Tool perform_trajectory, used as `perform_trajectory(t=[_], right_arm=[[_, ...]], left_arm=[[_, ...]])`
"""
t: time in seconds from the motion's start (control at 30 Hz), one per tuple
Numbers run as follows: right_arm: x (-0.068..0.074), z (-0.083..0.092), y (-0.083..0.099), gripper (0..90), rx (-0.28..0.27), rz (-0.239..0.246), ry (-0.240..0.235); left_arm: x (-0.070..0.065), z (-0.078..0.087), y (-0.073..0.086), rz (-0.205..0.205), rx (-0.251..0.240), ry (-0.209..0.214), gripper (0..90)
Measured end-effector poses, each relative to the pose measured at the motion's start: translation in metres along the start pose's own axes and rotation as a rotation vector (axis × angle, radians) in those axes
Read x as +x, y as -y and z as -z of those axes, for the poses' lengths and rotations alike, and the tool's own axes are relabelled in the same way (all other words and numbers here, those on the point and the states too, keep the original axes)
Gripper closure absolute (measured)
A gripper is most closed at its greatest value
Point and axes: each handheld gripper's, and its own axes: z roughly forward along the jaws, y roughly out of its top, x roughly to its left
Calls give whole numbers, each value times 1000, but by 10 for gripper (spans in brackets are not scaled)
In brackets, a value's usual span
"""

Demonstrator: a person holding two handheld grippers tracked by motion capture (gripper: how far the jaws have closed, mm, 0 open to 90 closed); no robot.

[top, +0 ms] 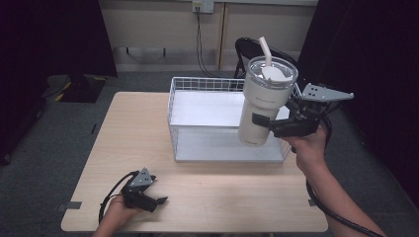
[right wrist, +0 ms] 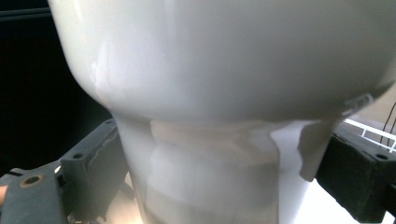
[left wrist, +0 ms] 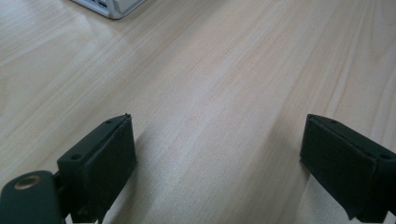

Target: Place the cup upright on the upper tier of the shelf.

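High view, item 1: tumbler (top: 262,103), cream-white, with clear lid and pale straw (top: 266,52). It is held off the tabletop, above the front right part of the wire basket, tilted so its top leans right and toward the far side. The narrow lower body is the part gripped, probably because the wide upper body would not fit between the jaws.

Item 2: right gripper (top: 269,124), closed on the tumbler's lower body from the right side. In the right gripper view the 2 black jaws press against either flank of the tapered base (right wrist: 210,177); contact on the right flank is partly lost in shadow, so the firmness of the hold is judged, not seen. A side grasp leaves the lid and straw free.

Item 3: wire basket (top: 197,84), white, rectangular, with a pale liner, set at the far right-centre of the tabletop. It lies directly below the tumbler, which suggests it is where the tumbler belongs or came from; which one cannot be told.

Item 4: left gripper (top: 157,201), resting low at the near left of the tabletop (top: 138,128), well apart from the basket. Its jaws stand wide with bare wood between them, holding nothing; it appears parked out of the way.
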Motion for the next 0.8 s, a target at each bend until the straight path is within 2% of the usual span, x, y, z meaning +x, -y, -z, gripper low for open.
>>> perform_trajectory(t=[0.67, 0.8], right_arm=[[-13, -15, -9, 102, -13, -16, 48], [-16, -19, -10, 102, -4, -5, 64]], left_arm=[[0, 0, 0, 4, -4, -1, 97], [0, 0, 0, 3, -3, -2, 98]])
